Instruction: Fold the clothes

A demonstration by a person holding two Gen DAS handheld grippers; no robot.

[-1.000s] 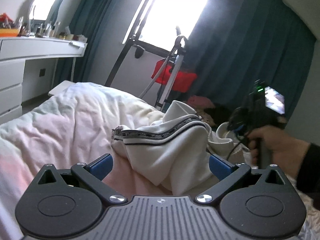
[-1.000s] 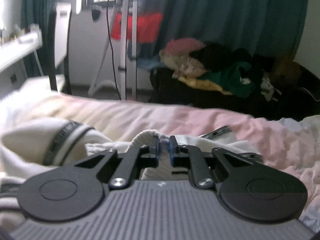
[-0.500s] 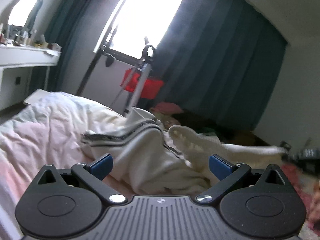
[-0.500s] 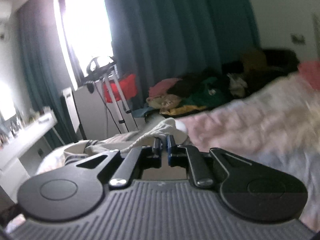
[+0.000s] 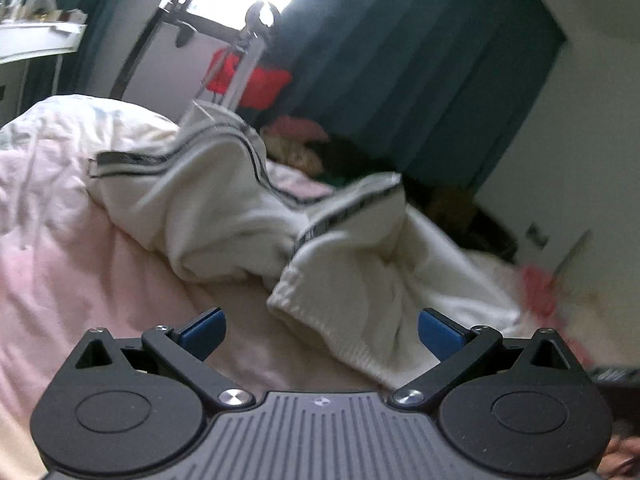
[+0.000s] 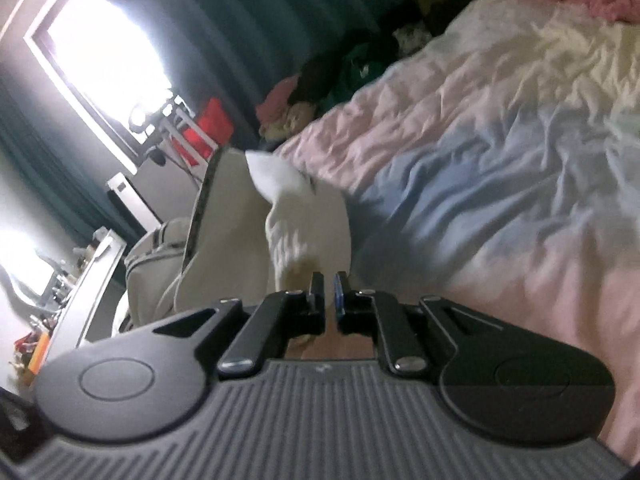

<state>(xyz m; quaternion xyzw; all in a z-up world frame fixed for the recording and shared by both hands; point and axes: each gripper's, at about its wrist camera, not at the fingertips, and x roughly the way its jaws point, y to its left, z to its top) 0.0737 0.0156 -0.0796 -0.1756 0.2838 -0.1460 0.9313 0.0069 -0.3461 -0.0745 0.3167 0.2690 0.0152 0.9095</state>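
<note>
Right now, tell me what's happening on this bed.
A person holding a gripper in each hand is folding a cream garment with dark striped trim that lies crumpled on the pink duvet. The right gripper has its jaws nearly together at the garment's edge; whether it pinches the cloth cannot be told. The left gripper is wide open and holds nothing, aimed at the ribbed hem just ahead of it. No fold shows yet.

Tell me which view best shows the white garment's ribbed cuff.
The left wrist view: the ribbed cuff lies open and unobstructed on the pink bedding, just ahead of the open left claw. The right wrist view shows only bunched white fabric, blurred, beyond the right claw.
</note>
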